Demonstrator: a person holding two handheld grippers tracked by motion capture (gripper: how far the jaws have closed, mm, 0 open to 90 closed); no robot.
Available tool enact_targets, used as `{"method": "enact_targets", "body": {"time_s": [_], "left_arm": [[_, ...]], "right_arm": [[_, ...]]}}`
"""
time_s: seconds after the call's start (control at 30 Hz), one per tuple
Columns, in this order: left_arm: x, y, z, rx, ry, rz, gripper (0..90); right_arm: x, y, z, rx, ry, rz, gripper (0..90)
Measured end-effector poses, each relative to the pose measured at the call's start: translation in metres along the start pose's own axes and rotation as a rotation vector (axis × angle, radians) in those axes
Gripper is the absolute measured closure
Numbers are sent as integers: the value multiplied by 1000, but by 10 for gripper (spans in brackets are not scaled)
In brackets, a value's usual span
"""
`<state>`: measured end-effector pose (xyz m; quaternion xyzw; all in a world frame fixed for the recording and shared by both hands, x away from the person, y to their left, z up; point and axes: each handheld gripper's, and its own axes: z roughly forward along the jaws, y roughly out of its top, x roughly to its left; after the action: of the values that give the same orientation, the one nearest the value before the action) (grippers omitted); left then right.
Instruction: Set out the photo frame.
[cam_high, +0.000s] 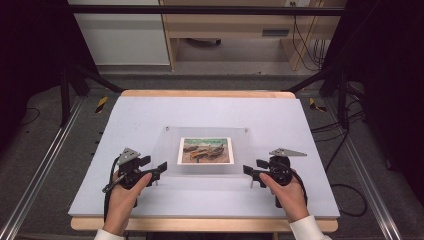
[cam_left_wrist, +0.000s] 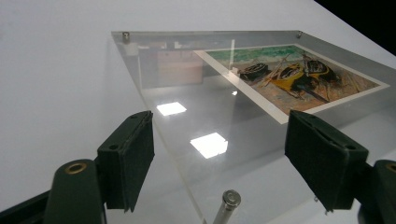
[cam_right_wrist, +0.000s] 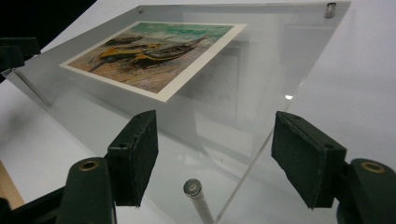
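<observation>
High view: we see the clear acrylic frame (cam_high: 206, 150) lying at the centre of the white surface (cam_high: 150, 115), with the boat print (cam_high: 205, 150) inside it. The left gripper (cam_high: 159, 168) sits at the frame's 8 o'clock corner and the right gripper (cam_high: 248, 171) at its 4 o'clock corner, both aimed inward. Left gripper view: the fingers (cam_left_wrist: 130, 156) stand fairly wide, astride the near corner of the frame (cam_left_wrist: 196, 121), with no pad pressing on it; a metal standoff pin (cam_left_wrist: 227, 204) sits just under that corner at 6 o'clock. Right gripper view: the same picture, fingers (cam_right_wrist: 135, 154) fairly wide and apart from the panel (cam_right_wrist: 261, 84), standoff (cam_right_wrist: 194, 191) between them at 6 o'clock. Our judgement of risks: the acrylic is slick, so a grip on the bare edge could slip; closing on the standoff rather than the sheet could twist the corner. If one side lifts before the other, the frame may tilt, the print could shift, and the far standoffs could scrape the surface.
</observation>
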<state>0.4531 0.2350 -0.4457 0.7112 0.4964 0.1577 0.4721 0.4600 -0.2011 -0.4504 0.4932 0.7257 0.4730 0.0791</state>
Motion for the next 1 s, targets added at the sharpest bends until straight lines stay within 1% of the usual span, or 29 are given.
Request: {"method": "enact_targets", "body": {"time_s": [0.03, 0.13, 0.17, 0.2, 0.23, 0.27, 0.3, 0.4, 0.43, 0.5, 0.6, 0.67, 0.8, 0.83, 0.87, 1.0], "left_arm": [[1, -1, 1, 3, -5, -9, 234], [2, -2, 4, 23, -7, -4, 235], [2, -4, 6, 27, -20, -13, 234], [2, -4, 6, 27, -20, -13, 233], [3, -4, 6, 28, -29, -21, 234], [4, -4, 7, 37, -51, -39, 235], [4, -4, 7, 37, -51, -39, 229], [7, -4, 8, 40, -67, -62, 226], [7, -4, 8, 43, -68, -65, 226], [7, -5, 8, 44, -69, -67, 225], [8, -5, 8, 48, -74, -73, 221], [8, -5, 9, 56, -84, -88, 210], [9, -5, 10, 55, -87, -88, 203], [9, -5, 10, 54, -88, -90, 203], [9, -5, 10, 55, -88, -95, 199], [9, -5, 10, 59, -88, -97, 198]], "right_arm": [[0, 0, 0, 1, 0, 1, 317], [0, 0, 1, 3, 2, 8, 308], [0, 0, 1, 3, 1, 6, 308], [0, 0, 1, 3, 1, 6, 308], [0, 0, 1, 4, 4, 6, 306], [-1, 0, 1, 5, 4, 5, 305], [-1, 0, 1, 5, 4, 5, 305], [-1, 1, 2, 7, 7, 9, 299], [-1, 0, 2, 11, 12, 23, 293], [-1, 0, 1, 11, 14, 20, 290], [-1, 0, 2, 18, 15, 32, 279], [-1, 0, 2, 22, 18, 38, 267], [-3, 0, 4, 32, 28, 64, 244], [-3, 0, 4, 32, 28, 64, 244], [-3, -1, 4, 30, 32, 79, 244], [-2, -1, 3, 30, 33, 80, 242]]}}
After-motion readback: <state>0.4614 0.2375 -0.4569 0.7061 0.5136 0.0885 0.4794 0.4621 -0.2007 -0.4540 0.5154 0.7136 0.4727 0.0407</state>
